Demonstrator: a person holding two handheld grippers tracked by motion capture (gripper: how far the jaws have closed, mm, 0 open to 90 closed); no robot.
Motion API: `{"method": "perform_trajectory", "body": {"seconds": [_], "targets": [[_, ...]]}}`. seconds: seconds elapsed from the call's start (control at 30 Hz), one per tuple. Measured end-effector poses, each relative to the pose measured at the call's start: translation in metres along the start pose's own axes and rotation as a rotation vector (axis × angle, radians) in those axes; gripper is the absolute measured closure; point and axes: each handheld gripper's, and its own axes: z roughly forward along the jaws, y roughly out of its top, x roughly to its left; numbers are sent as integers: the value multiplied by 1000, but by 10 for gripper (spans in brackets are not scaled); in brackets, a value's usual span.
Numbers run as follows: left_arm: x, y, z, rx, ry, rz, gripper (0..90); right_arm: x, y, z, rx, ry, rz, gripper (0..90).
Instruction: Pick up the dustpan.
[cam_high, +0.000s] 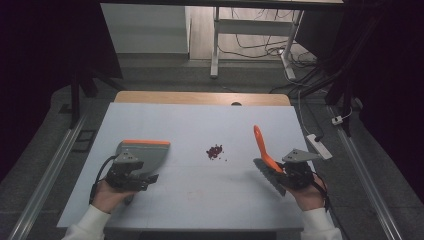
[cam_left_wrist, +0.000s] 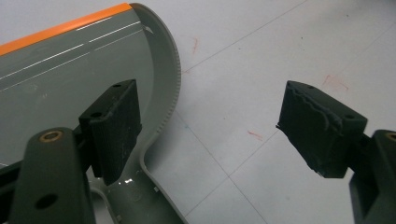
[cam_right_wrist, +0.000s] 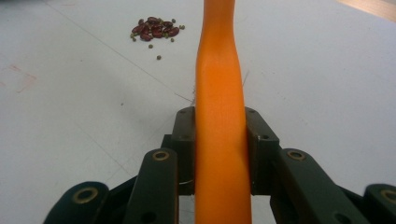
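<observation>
A grey dustpan (cam_high: 145, 152) with an orange front lip lies flat on the left of the white board. My left gripper (cam_high: 137, 176) is at the pan's near end, over its handle. In the left gripper view the dustpan (cam_left_wrist: 70, 70) lies under the left jaw, and my left gripper (cam_left_wrist: 205, 126) is open, the pads pressing on nothing. My right gripper (cam_high: 281, 172) is shut on the orange handle of a brush (cam_high: 261, 145), whose dark bristles hang near the board. In the right gripper view the brush handle (cam_right_wrist: 219, 70) runs up between the jaws of my right gripper (cam_right_wrist: 219, 122). A small pile of red beans (cam_high: 215, 151) (cam_right_wrist: 156, 30) lies mid-board.
The white board (cam_high: 200, 205) covers a wooden table whose far edge (cam_high: 200, 97) shows beyond it. A white power strip (cam_high: 320, 146) lies at the board's right edge. Cables and a desk frame stand on the floor behind.
</observation>
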Motion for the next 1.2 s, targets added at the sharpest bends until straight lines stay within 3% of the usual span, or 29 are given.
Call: {"method": "perform_trajectory", "body": {"seconds": [0.6,0.87,1.2], "targets": [[1,2,0,4,1,-5,213,1,1,-2,-26,-12,-9,698],[-3,4,-2,18,9,13,213,1,0,1,-21,-2,-6,698],[-10,15,-11,42,52,-30,210,0,2,-1,-40,5,-9,698]]}}
